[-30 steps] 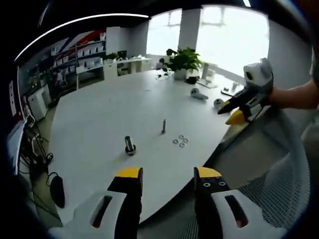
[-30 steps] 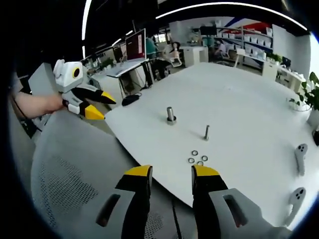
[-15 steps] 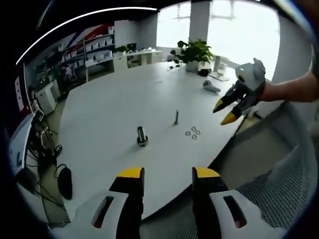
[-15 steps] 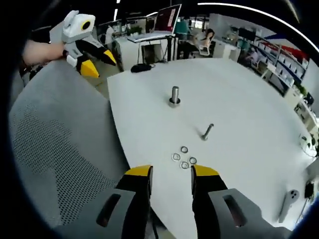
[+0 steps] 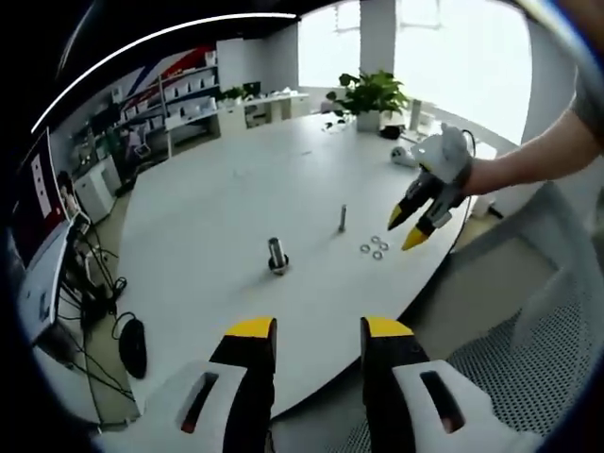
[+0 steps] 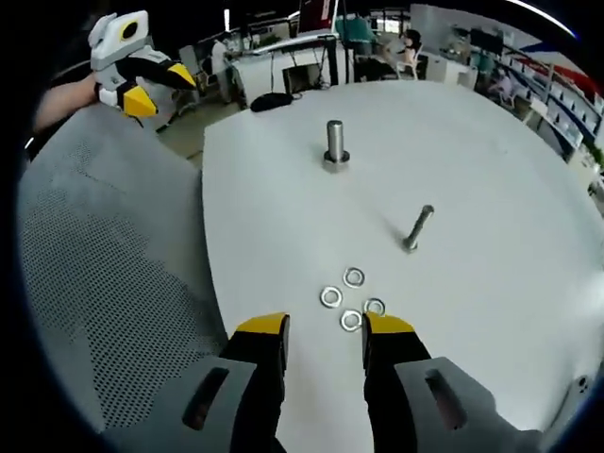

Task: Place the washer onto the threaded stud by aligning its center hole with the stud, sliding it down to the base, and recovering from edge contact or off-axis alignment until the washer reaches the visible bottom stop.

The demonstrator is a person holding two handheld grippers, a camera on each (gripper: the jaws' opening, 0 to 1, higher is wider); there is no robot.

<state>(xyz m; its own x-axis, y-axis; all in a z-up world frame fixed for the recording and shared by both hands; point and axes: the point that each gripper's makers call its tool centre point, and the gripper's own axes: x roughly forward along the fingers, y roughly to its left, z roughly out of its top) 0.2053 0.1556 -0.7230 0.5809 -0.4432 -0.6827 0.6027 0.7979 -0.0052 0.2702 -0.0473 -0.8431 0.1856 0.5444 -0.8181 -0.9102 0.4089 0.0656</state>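
Right gripper view: our right tongs (image 6: 324, 327) hang apart and empty just over four washers (image 6: 351, 300) clustered on the white tabletop (image 6: 491, 189). Beyond them stands the slim threaded stud (image 6: 417, 227), tilted in this view, and farther off a thicker stud (image 6: 334, 145). Left gripper view: our left tongs (image 5: 310, 330) also gape, empty, off the tabletop's edge.

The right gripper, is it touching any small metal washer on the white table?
Apart: in the right gripper view the right gripper hovers open, short of the washers.

White table (image 6: 528, 245), silver washers (image 6: 351, 300), grey mesh chair (image 6: 104, 274).
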